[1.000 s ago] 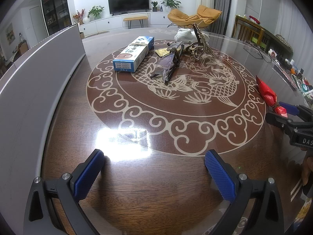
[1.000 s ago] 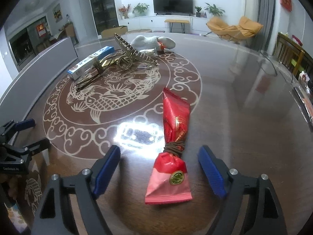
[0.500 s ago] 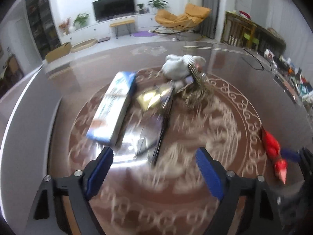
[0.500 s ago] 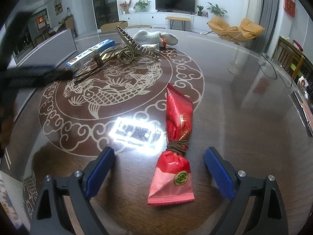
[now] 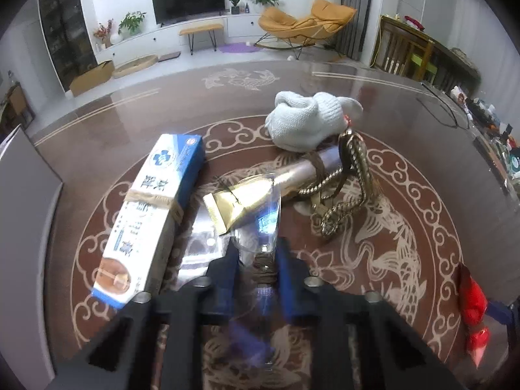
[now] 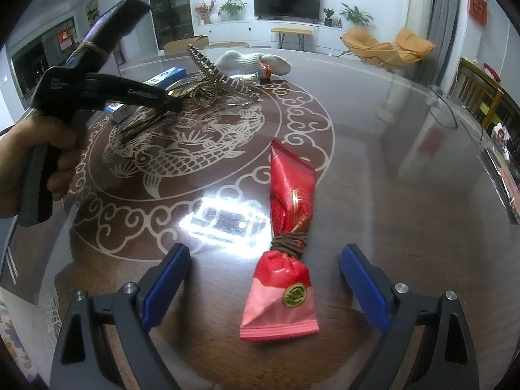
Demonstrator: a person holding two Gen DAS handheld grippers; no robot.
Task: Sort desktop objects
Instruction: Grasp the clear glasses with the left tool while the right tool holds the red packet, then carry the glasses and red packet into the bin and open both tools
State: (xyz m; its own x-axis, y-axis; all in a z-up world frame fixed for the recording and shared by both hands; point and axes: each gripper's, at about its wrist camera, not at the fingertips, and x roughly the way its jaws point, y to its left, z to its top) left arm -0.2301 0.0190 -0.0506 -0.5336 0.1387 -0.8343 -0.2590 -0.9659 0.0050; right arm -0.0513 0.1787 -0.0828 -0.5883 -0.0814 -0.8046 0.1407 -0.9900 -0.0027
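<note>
so the left gripper (image 5: 255, 268) is down in the pile near the middle of the table (image 6: 373, 169), its 2 blue fingers (image 5: 227, 273) drawn close around a clear plastic packet (image 5: 260, 243) bound with brown string, probably because that packet lies on top and is easiest to lift out first. just ahead of it lie the gold tube (image 5: 247, 200), the blue and white box (image 5: 156, 214) to the left, a gold chain clip (image 5: 351, 188) and a white sock (image 5: 305, 120) behind. the right gripper (image 6: 265, 284) hovers nearer the table's right edge with its fingers (image 6: 165, 281) spread wide, touching nothing, straddling the red snack packet (image 6: 287, 243) that lies flat between them, seemingly lined up for a grab at its tied waist.
</note>
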